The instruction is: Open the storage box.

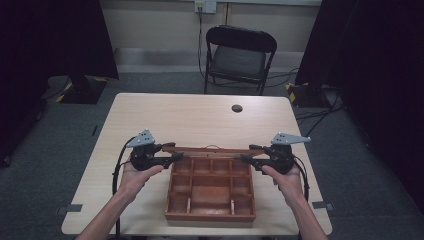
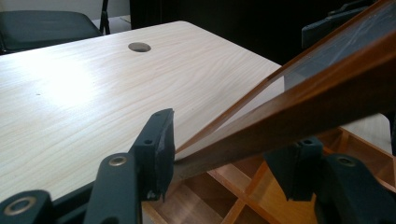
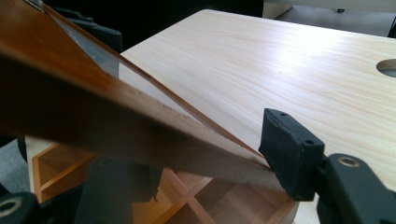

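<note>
Both grippers, left gripper (image 1: 176, 157) and right gripper (image 1: 245, 158), are pinching the box (image 1: 210, 214) lid (image 1: 212, 149) corners in their jaws; uneven lifting is risking twisting or slipping.

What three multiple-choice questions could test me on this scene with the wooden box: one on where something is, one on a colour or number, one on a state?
1. Where does the folding chair stand?
A. Beyond the table's far edge
B. On the table
C. Beside the person's left arm

2. How many grippers touch the box's lid?
A. None
B. One
C. Two

3. How is the lid of the compartment box?
A. Shut flat
B. Raised, compartments showing
C. Lying apart on the table

Answers: 1 A, the high view shows the chair on the floor past the table. 2 C, the left gripper and right gripper each meet an end of the lid. 3 B, both gripper views show the lid's frame tilted above open compartments.
</note>
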{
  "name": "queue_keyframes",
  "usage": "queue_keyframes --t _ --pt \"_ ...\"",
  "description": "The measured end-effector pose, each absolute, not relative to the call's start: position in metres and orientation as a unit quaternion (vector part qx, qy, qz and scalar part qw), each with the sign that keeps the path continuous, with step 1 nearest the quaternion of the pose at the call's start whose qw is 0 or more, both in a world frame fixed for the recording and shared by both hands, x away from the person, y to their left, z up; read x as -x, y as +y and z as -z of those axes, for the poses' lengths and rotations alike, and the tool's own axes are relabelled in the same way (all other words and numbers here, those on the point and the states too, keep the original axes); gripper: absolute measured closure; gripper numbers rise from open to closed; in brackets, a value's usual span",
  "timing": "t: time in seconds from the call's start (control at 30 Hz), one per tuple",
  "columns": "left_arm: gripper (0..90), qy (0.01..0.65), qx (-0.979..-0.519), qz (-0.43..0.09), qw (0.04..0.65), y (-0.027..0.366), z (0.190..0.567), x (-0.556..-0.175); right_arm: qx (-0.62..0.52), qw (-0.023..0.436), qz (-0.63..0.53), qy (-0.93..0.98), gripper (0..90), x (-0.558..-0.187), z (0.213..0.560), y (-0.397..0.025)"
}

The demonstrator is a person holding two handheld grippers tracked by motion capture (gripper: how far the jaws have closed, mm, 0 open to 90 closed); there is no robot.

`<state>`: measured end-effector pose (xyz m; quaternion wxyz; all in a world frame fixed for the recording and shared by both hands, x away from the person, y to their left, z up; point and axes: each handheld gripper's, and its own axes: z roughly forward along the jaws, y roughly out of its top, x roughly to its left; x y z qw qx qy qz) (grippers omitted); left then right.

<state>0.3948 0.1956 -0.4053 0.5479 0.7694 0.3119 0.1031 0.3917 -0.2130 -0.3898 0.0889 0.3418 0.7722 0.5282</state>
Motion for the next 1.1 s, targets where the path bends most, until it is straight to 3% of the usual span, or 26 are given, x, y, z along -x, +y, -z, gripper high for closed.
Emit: queue_keyframes --t 1.1 --pt "53.2 0.337 -0.768 -0.115 0.532 0.191 0.433 -0.433 -0.355 0.092 -0.538 0.759 47.7 -0.435 0.405 -0.209"
